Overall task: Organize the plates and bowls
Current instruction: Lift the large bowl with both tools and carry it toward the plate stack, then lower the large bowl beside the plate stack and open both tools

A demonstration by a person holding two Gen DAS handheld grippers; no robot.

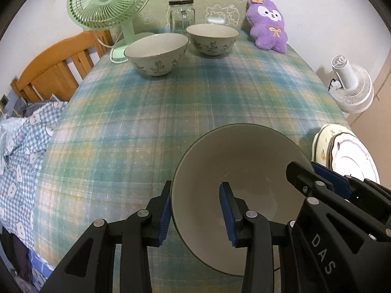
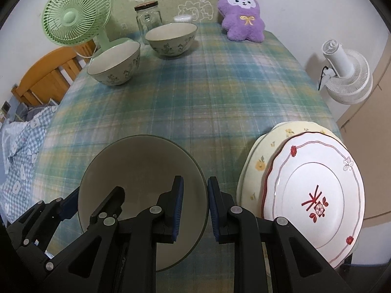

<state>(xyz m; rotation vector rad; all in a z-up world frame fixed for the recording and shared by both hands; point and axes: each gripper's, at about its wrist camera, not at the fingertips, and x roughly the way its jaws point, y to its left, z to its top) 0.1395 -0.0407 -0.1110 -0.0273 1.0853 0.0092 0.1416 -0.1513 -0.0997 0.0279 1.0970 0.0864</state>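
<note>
A large grey-green bowl (image 1: pixel 244 171) sits at the near edge of the plaid table, also in the right wrist view (image 2: pixel 136 168). My left gripper (image 1: pixel 195 207) straddles its left rim, one pad outside and one inside, with a wide gap. My right gripper (image 2: pixel 194 205) straddles its right rim the same way. Neither visibly clamps the wall. Two patterned bowls (image 1: pixel 157 53) (image 1: pixel 212 39) stand apart at the far side. Two stacked plates (image 2: pixel 315 195) lie at the near right: a white red-trimmed one on a yellow floral one (image 2: pixel 266 151).
At the back stand a green fan (image 1: pixel 110 2), a glass jar (image 1: pixel 182 14) and a purple plush toy (image 1: pixel 267 24). A wooden bed frame (image 1: pixel 56 68) and checked bedding are left of the table. A white fan (image 1: pixel 352 85) is off the right edge.
</note>
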